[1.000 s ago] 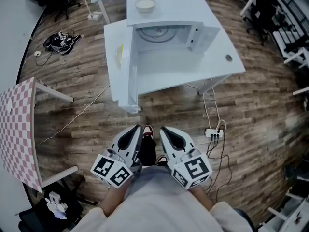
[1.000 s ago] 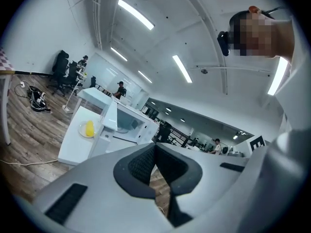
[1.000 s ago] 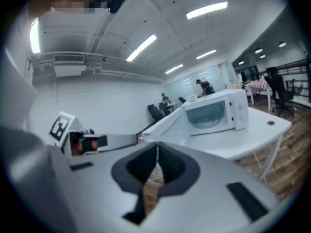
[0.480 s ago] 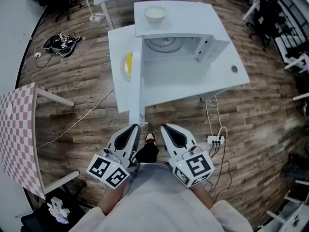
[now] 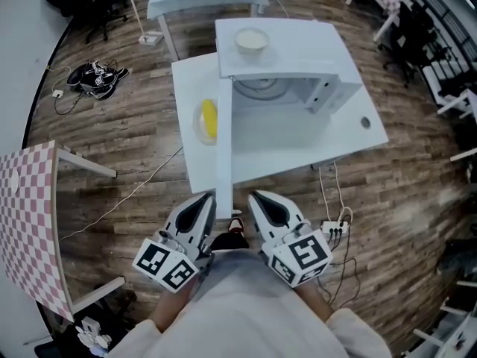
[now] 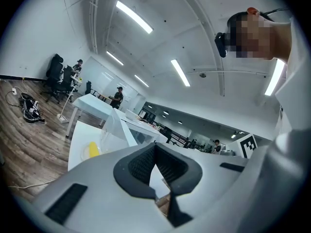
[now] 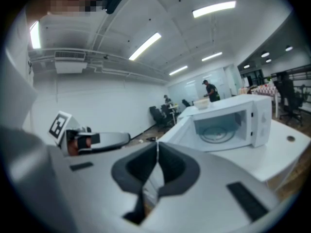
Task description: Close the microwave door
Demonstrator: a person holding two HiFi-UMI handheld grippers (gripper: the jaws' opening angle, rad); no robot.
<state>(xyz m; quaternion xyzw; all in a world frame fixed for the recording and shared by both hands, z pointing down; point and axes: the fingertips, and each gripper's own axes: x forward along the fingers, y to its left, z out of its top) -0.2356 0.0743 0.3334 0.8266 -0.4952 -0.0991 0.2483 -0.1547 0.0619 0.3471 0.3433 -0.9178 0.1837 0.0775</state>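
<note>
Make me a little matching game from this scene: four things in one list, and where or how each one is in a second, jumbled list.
Things:
1. bowl
2. yellow item
3. microwave door
4. power strip

Places or states:
A. on the floor, with cables plugged in
B. on top of the microwave
C. swung wide open
D. on the white table, left of the open door

Pairs: 1-B, 2-D, 3-C, 4-A
</note>
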